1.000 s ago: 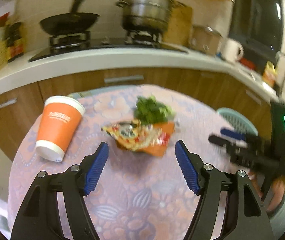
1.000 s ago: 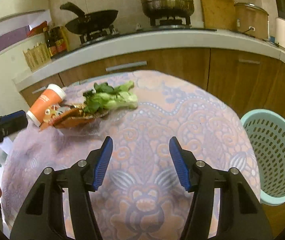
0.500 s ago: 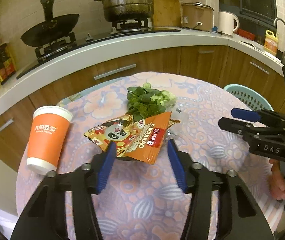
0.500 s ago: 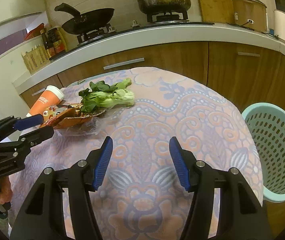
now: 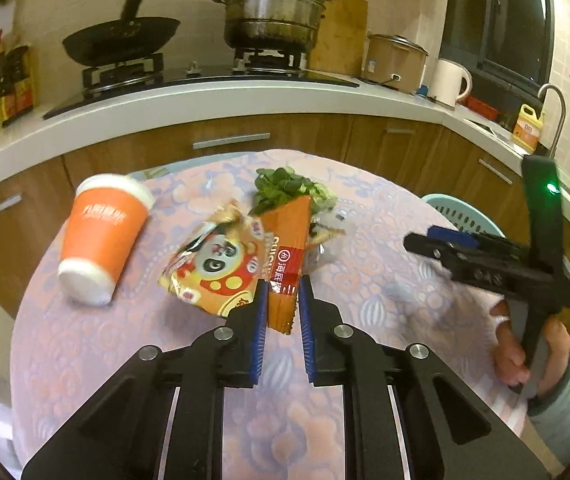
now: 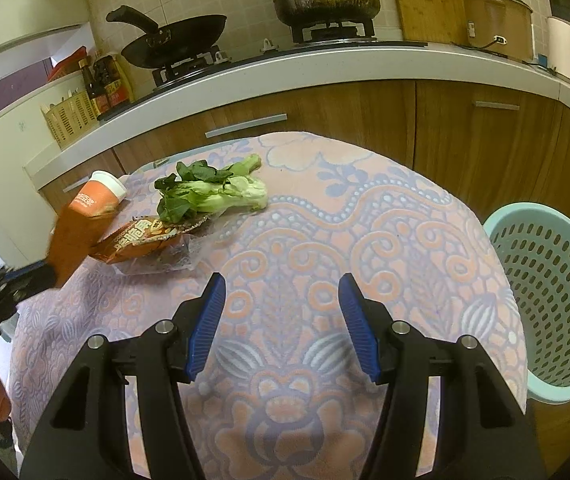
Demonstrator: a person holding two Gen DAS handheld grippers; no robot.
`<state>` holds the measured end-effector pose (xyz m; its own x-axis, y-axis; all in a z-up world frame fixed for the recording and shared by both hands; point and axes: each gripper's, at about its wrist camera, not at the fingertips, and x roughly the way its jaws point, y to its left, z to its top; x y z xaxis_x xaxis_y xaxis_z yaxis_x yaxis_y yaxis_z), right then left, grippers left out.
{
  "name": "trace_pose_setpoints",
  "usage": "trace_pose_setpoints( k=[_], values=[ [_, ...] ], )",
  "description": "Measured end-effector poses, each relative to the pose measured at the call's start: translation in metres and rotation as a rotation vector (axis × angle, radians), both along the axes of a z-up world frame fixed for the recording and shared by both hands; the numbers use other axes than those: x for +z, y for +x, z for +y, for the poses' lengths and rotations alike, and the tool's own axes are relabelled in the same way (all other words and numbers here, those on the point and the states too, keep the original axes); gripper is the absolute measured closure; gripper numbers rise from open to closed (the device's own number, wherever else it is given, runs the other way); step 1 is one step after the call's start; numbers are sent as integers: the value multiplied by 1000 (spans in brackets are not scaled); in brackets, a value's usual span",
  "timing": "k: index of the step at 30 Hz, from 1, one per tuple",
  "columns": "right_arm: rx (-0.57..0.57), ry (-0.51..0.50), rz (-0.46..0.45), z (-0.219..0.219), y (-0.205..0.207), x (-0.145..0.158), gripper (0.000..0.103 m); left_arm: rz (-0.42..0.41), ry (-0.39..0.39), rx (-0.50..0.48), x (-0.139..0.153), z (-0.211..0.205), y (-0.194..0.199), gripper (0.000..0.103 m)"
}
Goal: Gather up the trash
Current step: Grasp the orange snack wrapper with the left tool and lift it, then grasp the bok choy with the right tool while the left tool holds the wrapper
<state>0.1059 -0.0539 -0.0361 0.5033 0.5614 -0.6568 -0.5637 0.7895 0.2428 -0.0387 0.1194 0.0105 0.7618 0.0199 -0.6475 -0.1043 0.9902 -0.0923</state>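
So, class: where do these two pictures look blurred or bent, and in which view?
Left wrist view: paper cup and right claw smeared by motion; counter edge bowed by the fisheye. Right wrist view: snack wrapper blurred at the left claw; greens sharp.

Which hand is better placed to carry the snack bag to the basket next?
Left: the left hand-held gripper has just been closing and pinches the snack bag. The right hand-held gripper hangs open, holding nothing.

Left gripper (image 5: 281, 300) jaws have just closed nearly together; right gripper (image 6: 281, 320) jaws gape.
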Motion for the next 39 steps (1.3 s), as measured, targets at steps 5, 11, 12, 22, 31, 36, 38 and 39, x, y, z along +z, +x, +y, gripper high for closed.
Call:
trace_pose_setpoints(
  k=[5,11,12,22,31,36,38,39],
  values=[
    [2,-8,-4,2,0,-1,48,34,7,3,-9,-4,-33,88],
    [4,-21,-12,4,-1,-1,48,98,11,-7,-28,-5,-43,59],
    [3,-21,-12,5,-1,-1,48,97,-2,-16,-30,-4,-44,58],
    [5,-16,0,4,0,-3,48,76,-44,122,-28,38,-32,39],
    [68,-36,-71,15,-15,6,48,142,-123,109,-50,41,-5,54],
    [118,-35,-51,31,-14,26,48,139,-111,100,-53,34,-2,91],
    [137,-36,-56,40,-9,38,48,130,-134,90,-56,33,-4,99],
    [143,-35,-53,45,-5,42,48,122,-134,88,-56,32,-5,99]
  ],
)
